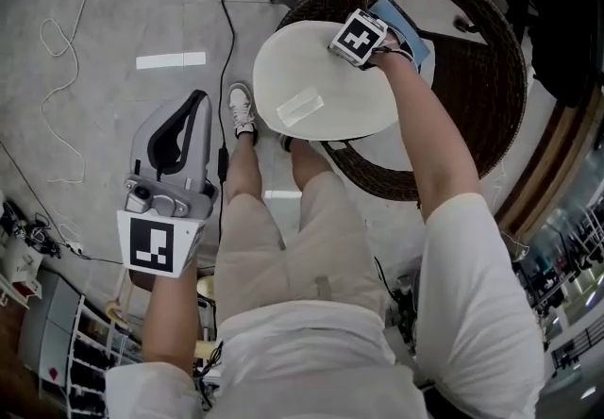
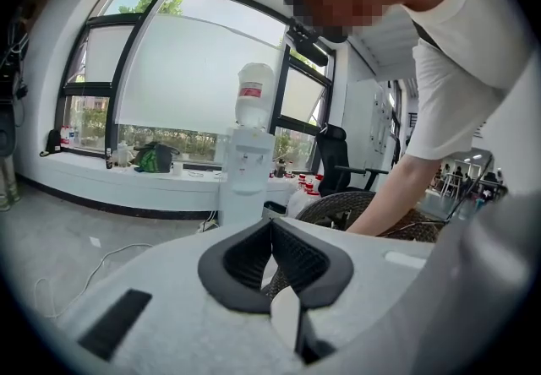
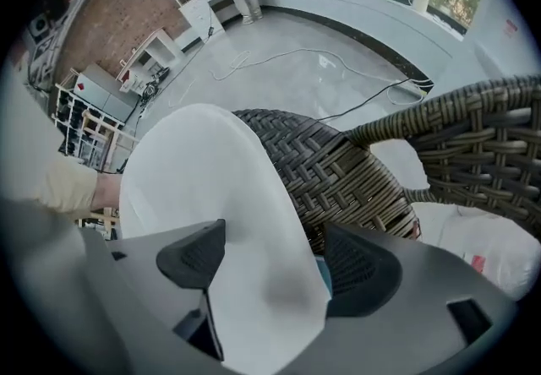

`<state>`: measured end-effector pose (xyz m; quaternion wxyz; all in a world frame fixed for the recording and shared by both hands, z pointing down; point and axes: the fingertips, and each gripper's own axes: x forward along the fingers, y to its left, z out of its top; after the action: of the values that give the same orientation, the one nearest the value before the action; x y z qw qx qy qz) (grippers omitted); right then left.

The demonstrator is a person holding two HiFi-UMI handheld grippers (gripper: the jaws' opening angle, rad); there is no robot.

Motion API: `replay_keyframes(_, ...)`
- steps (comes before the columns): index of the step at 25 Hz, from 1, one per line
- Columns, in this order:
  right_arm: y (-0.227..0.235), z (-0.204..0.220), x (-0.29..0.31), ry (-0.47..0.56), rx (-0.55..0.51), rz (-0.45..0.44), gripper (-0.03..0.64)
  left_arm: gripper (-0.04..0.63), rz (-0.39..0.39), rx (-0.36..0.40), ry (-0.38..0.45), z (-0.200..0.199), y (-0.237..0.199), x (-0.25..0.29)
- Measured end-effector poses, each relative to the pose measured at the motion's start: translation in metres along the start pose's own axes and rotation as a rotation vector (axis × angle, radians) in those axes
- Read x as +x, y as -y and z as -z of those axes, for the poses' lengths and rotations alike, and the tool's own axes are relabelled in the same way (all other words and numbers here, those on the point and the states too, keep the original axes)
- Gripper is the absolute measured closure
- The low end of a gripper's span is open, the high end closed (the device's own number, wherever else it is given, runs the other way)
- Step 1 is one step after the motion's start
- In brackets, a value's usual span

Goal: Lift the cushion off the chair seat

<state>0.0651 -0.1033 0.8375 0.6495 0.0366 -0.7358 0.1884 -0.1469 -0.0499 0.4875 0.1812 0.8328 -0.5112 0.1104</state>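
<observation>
The lift is judged not yet done. The cushion (image 1: 316, 77) is seen lying tilted in the chair (image 1: 495, 96), with its near edge carried over the front rim, and no gap beneath it is shown. The right gripper (image 3: 275, 238) is set at the cushion's far edge, pointed steeply down. Its fingers (image 3: 194, 259) are held apart with the cushion's edge between them. One finger is seen against the fabric, but firm pressing by both is not shown. What is left, by this reading, is the closing of the grip and the raising. The left gripper (image 2: 272, 225) is held well apart from the cushion, over the floor (image 1: 142, 11), its fingers together on nothing.
</observation>
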Motion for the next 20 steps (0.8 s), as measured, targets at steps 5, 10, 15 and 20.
replay_keyframes(5, -0.001, -0.003, 0.003, -0.026, 0.006, 0.005, 0.273, 0.577, -0.002, -0.037, -0.007, 0.010, 0.000, 0.004)
replay_keyframes(10, -0.005, -0.003, 0.000, -0.013, 0.016, 0.009, 0.314, 0.578, 0.010, -0.053, 0.008, 0.006, 0.007, 0.011)
replay_keyframes(15, -0.016, 0.003, -0.002, -0.019, 0.067, -0.010, 0.421, 0.578, 0.009, -0.052, 0.016, 0.001, 0.006, 0.012)
replay_keyframes(20, -0.025, 0.009, -0.011, -0.005, 0.090, -0.023, 0.547, 0.578, 0.019, -0.057, 0.016, 0.002, 0.010, 0.011)
